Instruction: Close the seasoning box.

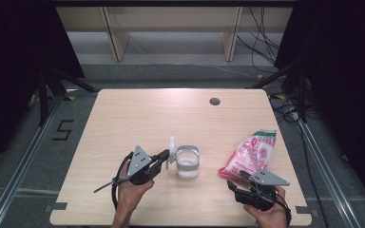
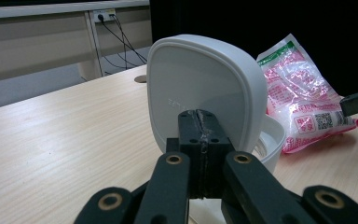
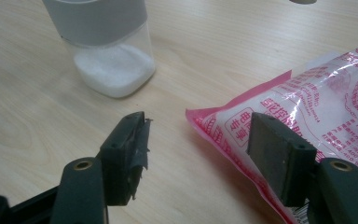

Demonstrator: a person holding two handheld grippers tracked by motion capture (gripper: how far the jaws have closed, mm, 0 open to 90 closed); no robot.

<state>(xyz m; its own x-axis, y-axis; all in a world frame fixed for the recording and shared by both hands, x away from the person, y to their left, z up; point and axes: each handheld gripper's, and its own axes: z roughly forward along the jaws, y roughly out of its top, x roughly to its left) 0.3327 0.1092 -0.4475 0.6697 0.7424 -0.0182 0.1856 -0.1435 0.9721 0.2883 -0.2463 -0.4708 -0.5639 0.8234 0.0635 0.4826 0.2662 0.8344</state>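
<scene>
We are looking at a small clear jar (image 1: pixel 188 162) with a frosted white band round its top, standing near the middle of the front half of the table (image 1: pixel 138 114) and holding a shallow layer of white grains. Its white lid (image 2: pixel 205 93), a rounded square of smooth plastic, is standing upright at the jar's left side. Our left hand-held gripper (image 1: pixel 165 158) is clamping its black jaws together on the lid's edge. Our right hand-held gripper (image 1: pixel 237 183) is resting with its jaws apart, one at the near corner of a pink-and-white printed plastic bag (image 1: pixel 251 154), which is lying just right of the jar. The table is pale wood grain with a round grey port (image 1: pixel 214 101) near its far edge. Grey floor and dark curtains are surrounding it.
</scene>
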